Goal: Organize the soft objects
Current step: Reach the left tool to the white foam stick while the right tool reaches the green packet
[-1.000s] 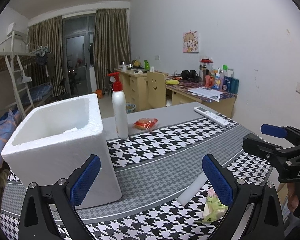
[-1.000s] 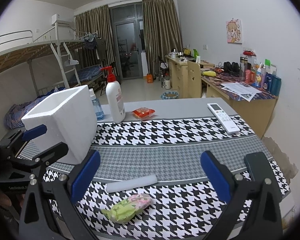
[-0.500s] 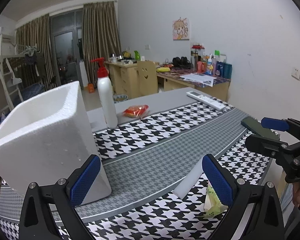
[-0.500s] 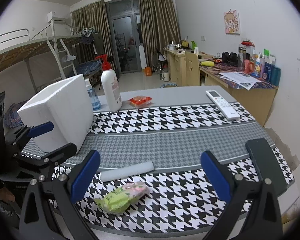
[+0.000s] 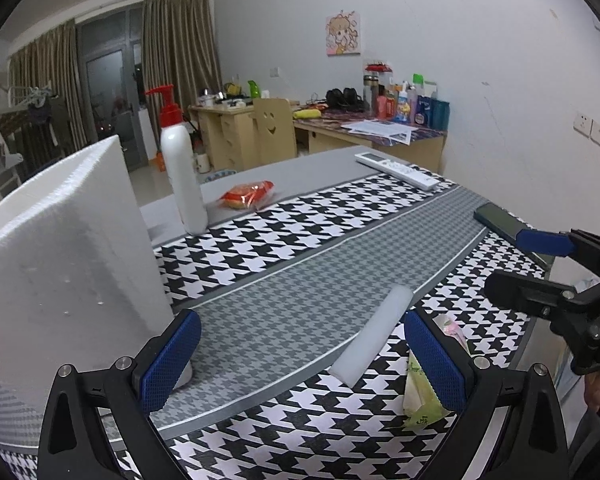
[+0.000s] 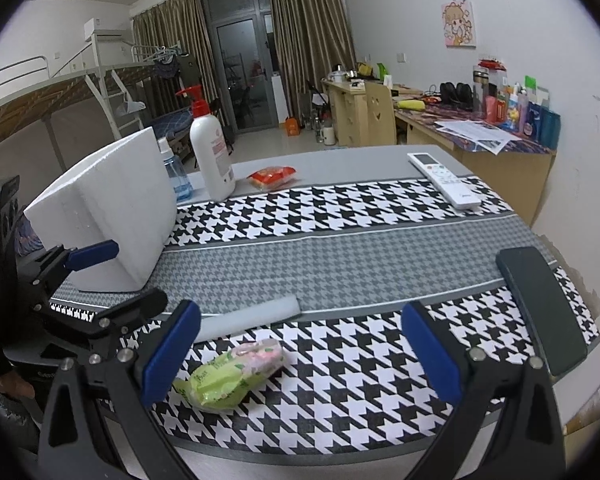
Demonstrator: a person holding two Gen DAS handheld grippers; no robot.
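A white foam box stands at the table's left, its inside hidden from this low angle. Near the front edge a white foam roll lies flat, with a green and pink tissue pack just in front of it. My left gripper is open and empty, low over the cloth, its right finger beside the roll. In the right wrist view, my right gripper is open and empty, with the tissue pack and the roll near its left finger. The left gripper shows beside the foam box.
Behind the box stand a white pump bottle and a blue spray bottle. An orange snack pack lies at the back, a white remote at the far right, and a dark phone by the right edge.
Both grippers have come down lower and closer to the table. The left one has turned right, so the box's opening is out of sight. Nothing on the table moved.
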